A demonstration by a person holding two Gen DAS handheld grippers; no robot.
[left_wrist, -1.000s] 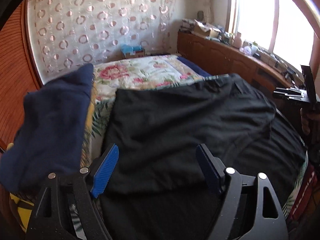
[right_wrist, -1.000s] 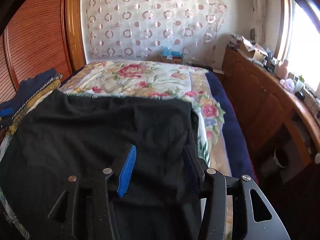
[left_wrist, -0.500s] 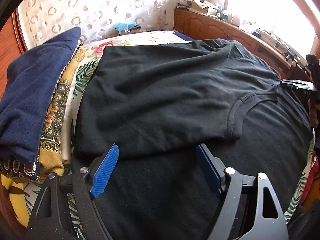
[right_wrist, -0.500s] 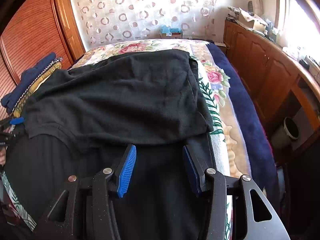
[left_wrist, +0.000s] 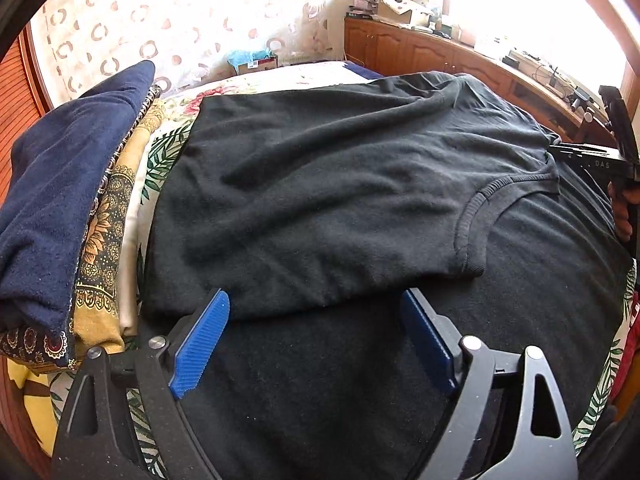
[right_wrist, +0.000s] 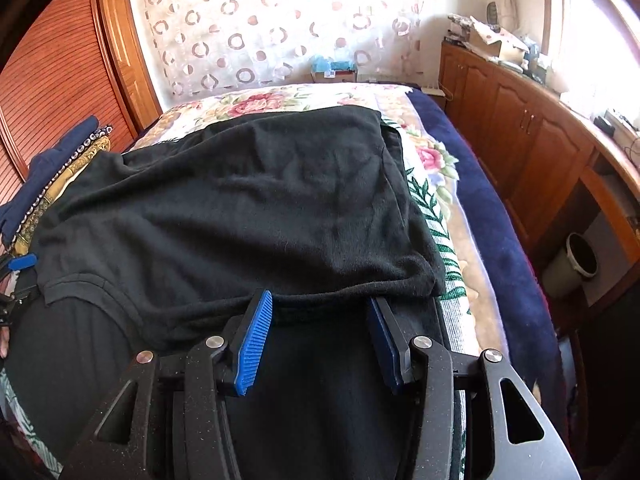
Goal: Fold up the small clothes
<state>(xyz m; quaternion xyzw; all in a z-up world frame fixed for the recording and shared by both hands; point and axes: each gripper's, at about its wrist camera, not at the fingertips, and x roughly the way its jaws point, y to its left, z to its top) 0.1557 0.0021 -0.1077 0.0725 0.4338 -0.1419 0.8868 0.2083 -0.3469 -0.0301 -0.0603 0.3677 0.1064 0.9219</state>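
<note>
Left gripper (left_wrist: 316, 344): we hold it low over the near part of the black T-shirt (left_wrist: 340, 200); its jaws are opening, the blue pads (left_wrist: 200, 344) stand wide apart, and no cloth is pinched between them.
Right gripper (right_wrist: 320, 344): its jaws stand about half spread at the folded edge; the pads flank the cloth, and we see no clamp on it.
Step in hand: we judge that one fold has been laid, the far part of the shirt brought over toward us, and both grippers are letting go at the fold's near edge.
Next move: we expect a second fold, which calls for a fresh pinch on an edge or side of the doubled cloth, both layers taken together and carried across evenly.
Shirt, place: it lies spread on the bed (right_wrist: 432, 208), over a floral cover, filling most of the near half.
Shirt, look: black, soft knit, lightly wrinkled; the ribbed neckline (left_wrist: 468, 232) shows in the top layer toward the right gripper's side.
Surroundings: a stack of folded cloths (left_wrist: 68, 216), navy on top, sits just beside the shirt at the bed's left edge.
</note>
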